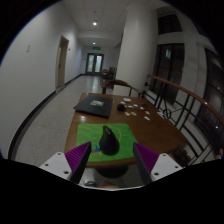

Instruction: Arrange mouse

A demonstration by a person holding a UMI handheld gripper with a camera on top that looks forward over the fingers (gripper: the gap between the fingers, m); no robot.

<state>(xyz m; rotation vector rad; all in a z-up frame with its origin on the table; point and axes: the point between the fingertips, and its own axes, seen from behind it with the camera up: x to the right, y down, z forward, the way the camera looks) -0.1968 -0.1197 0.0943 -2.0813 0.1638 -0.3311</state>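
Observation:
A dark mouse (109,143) sits on a green mouse mat (92,133) at the near end of a wooden table (150,128). My gripper (112,150) is open. Its purple fingers (78,157) stand to either side of the mouse, with a gap at each side. The mouse lies between the fingertips and rests on the mat. Its near end is hidden below by the gripper body.
A flat black item (97,104) lies further along the table. Small white and dark items (133,108) lie scattered at the far right of the table. A wooden rail (185,95) runs along the right. A corridor with a door (94,62) stretches beyond.

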